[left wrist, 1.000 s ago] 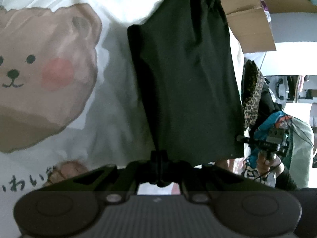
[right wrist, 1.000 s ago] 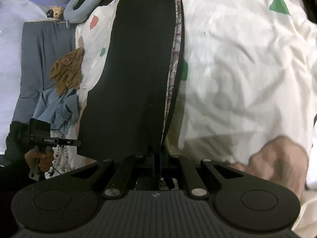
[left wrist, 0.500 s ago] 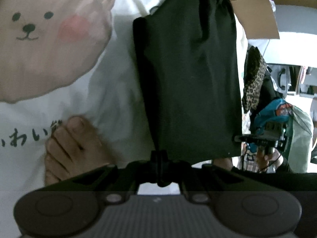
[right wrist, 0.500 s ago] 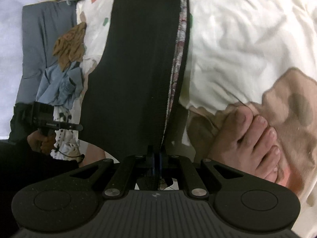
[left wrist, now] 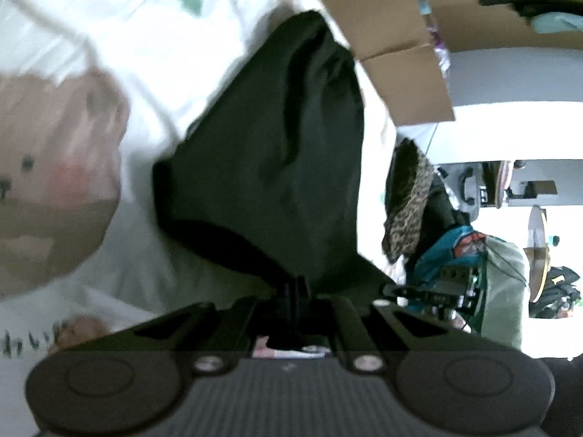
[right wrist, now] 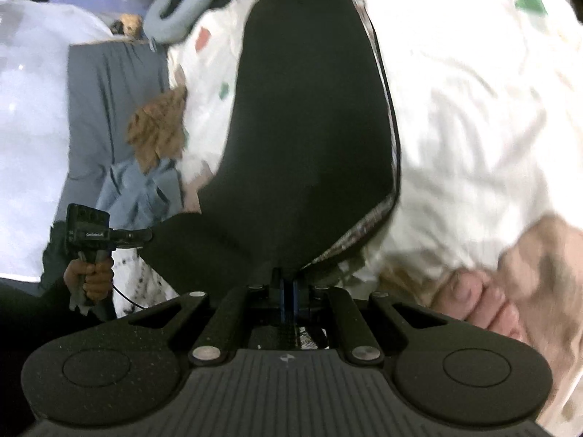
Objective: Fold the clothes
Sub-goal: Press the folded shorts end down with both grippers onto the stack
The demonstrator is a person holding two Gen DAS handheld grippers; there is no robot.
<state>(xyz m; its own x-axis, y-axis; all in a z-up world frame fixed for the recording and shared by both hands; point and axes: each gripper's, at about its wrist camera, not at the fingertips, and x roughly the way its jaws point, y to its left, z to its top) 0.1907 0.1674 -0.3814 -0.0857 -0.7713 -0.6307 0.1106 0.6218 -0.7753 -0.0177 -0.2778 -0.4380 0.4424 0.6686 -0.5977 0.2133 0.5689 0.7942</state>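
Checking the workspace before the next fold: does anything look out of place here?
Yes. A bare foot rests on the white bear-print sheet, close beside the black garment that both grippers hold. It could get in the way of the fold.

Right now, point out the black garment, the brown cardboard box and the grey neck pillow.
black garment (right wrist: 309, 127): right wrist view, middle of the cloth.
brown cardboard box (left wrist: 400, 83): left wrist view, lower flap.
grey neck pillow (right wrist: 178, 11): right wrist view, its curved body.

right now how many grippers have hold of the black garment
2: the left gripper and the right gripper, each shut on the near edge of the black garment, hanging over the white bedsheet.
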